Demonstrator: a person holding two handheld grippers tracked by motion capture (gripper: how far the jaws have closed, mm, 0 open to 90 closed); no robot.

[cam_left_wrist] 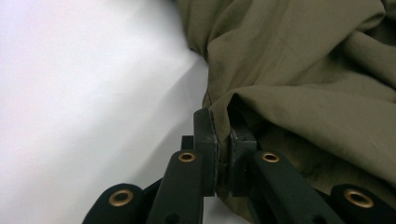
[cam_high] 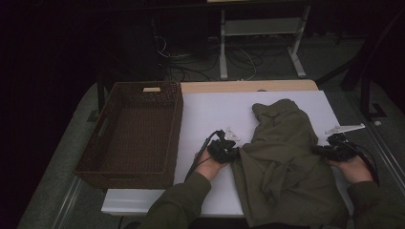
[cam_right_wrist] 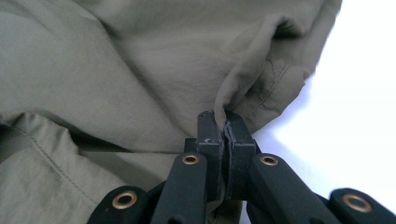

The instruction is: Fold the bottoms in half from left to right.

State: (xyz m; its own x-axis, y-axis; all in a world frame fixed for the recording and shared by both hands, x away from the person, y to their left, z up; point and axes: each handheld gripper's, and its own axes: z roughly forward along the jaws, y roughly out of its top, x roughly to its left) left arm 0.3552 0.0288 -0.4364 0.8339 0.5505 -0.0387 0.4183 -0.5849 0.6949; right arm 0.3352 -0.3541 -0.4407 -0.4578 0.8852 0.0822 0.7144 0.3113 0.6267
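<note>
An olive-green garment (cam_high: 282, 162) lies crumpled on the right half of the white table (cam_high: 210, 114), hanging over the near edge. My left gripper (cam_high: 235, 153) is at its left edge, and my right gripper (cam_high: 321, 151) is at its right edge. In the left gripper view the jaws pinch a fold of the olive garment (cam_left_wrist: 303, 70), with the left gripper (cam_left_wrist: 223, 122) shut on the cloth. In the right gripper view the right gripper (cam_right_wrist: 223, 122) is likewise shut on a pinched ridge of the garment (cam_right_wrist: 140, 70).
A dark brown wicker basket (cam_high: 171, 124) stands empty on the left side of the table, overhanging its left edge. A wooden strip (cam_high: 248, 86) borders the table's far edge. Beyond it are a metal stand (cam_high: 260, 43) and floor cables.
</note>
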